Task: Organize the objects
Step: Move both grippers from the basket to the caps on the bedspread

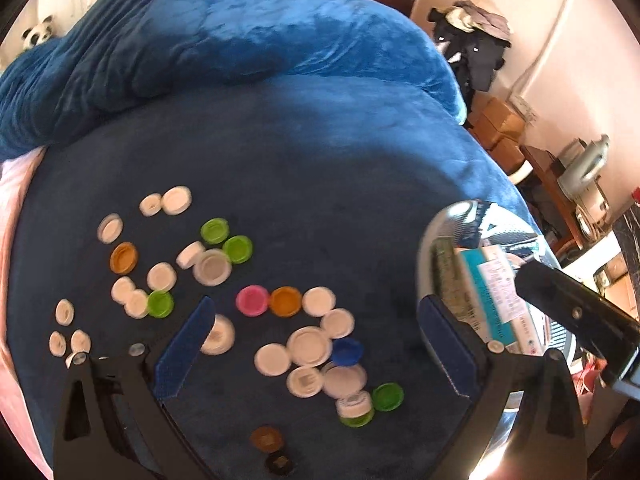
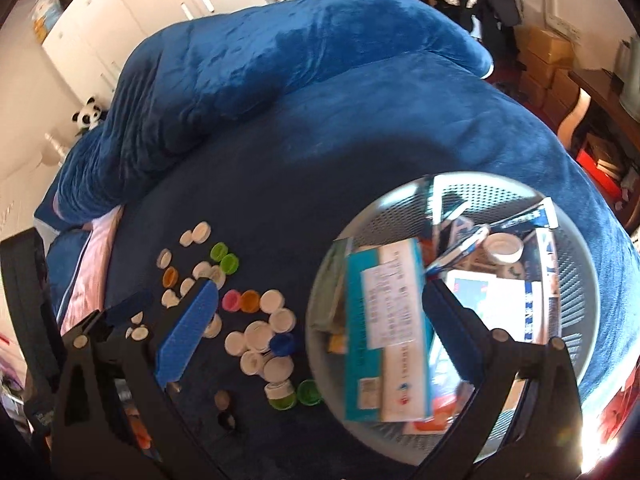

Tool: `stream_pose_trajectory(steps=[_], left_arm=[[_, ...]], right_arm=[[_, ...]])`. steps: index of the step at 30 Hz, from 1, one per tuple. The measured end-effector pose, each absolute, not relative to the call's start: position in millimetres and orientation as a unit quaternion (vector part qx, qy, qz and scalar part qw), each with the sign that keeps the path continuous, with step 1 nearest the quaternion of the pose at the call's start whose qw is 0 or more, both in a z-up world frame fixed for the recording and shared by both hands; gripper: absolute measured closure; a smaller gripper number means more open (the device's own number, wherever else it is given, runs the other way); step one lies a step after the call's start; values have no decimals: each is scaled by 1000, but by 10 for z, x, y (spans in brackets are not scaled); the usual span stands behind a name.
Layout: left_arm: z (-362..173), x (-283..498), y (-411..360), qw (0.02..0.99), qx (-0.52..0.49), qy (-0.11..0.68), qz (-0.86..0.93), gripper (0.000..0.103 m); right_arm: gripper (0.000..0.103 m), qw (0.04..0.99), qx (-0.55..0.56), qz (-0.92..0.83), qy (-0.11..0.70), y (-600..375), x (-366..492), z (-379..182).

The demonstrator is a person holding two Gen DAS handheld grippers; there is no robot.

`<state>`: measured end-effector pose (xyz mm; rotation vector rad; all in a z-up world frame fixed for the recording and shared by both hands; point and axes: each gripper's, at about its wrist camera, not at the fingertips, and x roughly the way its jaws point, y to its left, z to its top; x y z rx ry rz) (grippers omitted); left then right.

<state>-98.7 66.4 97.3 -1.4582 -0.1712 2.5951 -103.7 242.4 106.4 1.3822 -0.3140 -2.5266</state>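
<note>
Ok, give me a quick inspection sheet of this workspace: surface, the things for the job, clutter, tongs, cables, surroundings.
Surface: dark blue plush cover on a bed, with a bunched blue blanket behind.
Job's things: loose bottle caps, mostly white, plus green, orange, one pink cap and one blue cap; mesh basket at right, holding medicine boxes and one white cap.
Clutter: nothing seen beyond the caps.
Tongs: left tongs open and empty above the caps; right tongs open and empty over the basket's left rim.
Cables: a white line up the wall; cannot tell if cable or pipe.
Surroundings: panda toy, white wardrobe, cardboard boxes, hanging clothes.
</note>
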Motion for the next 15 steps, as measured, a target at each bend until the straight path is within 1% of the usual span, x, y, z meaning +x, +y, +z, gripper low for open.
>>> stream_pose_trajectory(steps=[3, 15], left_arm=[[905, -918, 420, 67, -493, -73, 864, 1], [430, -532, -346, 10, -529, -109, 842, 1]], right_arm=[[0, 143, 478, -861, -97, 2214, -952, 1024], [0, 229, 497, -837, 11, 1443, -481, 652]])
